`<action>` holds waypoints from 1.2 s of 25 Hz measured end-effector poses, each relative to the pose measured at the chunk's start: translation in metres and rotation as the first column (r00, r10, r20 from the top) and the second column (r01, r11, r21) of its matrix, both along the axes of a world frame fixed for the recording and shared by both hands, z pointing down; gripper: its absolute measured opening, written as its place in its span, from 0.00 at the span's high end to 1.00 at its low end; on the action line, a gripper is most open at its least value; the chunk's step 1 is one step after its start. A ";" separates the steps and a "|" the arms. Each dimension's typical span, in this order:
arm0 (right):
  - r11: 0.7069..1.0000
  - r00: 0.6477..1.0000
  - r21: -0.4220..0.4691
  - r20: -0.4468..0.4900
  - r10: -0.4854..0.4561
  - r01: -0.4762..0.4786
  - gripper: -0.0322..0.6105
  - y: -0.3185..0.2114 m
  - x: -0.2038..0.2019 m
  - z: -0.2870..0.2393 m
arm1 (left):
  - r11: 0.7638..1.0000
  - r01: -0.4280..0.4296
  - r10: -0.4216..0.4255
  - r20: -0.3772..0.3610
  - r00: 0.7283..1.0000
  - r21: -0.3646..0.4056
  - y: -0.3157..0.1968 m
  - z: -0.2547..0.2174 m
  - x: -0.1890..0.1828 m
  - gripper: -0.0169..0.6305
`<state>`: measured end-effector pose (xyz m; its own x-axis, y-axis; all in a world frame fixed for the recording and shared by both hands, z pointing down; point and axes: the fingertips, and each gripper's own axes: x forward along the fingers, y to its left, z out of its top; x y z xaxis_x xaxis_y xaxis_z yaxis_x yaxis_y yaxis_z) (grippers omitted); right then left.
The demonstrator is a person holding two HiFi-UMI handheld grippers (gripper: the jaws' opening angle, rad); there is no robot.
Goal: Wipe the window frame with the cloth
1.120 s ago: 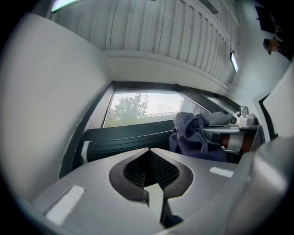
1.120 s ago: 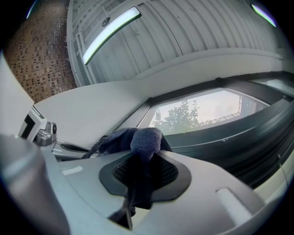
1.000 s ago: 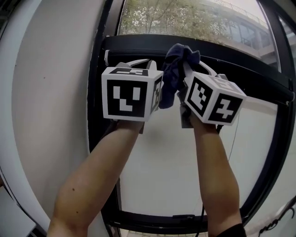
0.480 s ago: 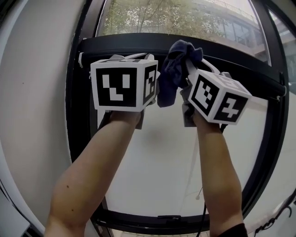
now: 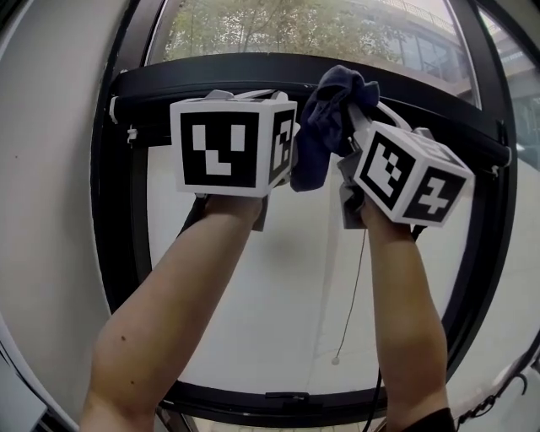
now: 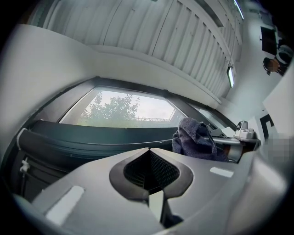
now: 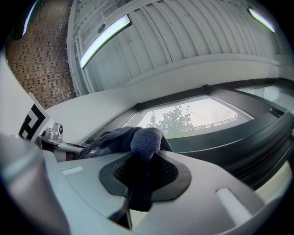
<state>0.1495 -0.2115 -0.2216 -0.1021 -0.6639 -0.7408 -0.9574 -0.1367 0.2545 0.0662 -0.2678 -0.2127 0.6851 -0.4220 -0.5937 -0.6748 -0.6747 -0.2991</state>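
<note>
Jaws of the right gripper (image 7: 142,176) are pressed together on a dark blue terry cloth (image 7: 144,140), which is pinched in a fold between the pads and bunched above them. In the head view, the right gripper (image 5: 350,101) is raised beside the left gripper (image 5: 245,97), and the cloth (image 5: 325,118) is seen hanging down between the two marker cubes, its upper bunch lying against the top bar of the black window frame (image 5: 253,72). Whether the cloth is actually touching the bar cannot be told. In the left gripper view, the left gripper (image 6: 149,172) is shown with its jaws brought together and nothing caught between them; the cloth (image 6: 195,140) is seen just to its right. Both grippers are pointed up at the frame's horizontal bar (image 6: 92,137). Green trees (image 5: 253,25) are visible through the glass above the bar, and a thin cord (image 5: 350,295) is seen hanging before the white pane below.
</note>
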 end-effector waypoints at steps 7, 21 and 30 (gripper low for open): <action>1.000 1.000 0.004 0.023 0.017 -0.017 0.84 0.022 0.041 0.000 | 0.999 -0.047 0.046 -0.014 0.999 -0.017 0.018 0.001 0.035 0.98; 0.997 0.997 -0.007 0.025 0.078 -0.078 0.84 0.059 0.114 0.004 | 0.996 -0.086 0.086 0.010 0.996 0.000 0.062 0.002 0.107 0.98; 0.995 0.995 -0.008 0.027 0.096 -0.096 0.84 0.076 0.149 0.005 | 0.996 -0.089 0.089 0.019 0.996 -0.019 0.069 0.003 0.146 0.98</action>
<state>0.2986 -0.1355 -0.2169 -0.0179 -0.6748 -0.7377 -0.9465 -0.2264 0.2300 0.2119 -0.1984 -0.2095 0.7320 -0.3695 -0.5723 -0.6059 -0.7373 -0.2989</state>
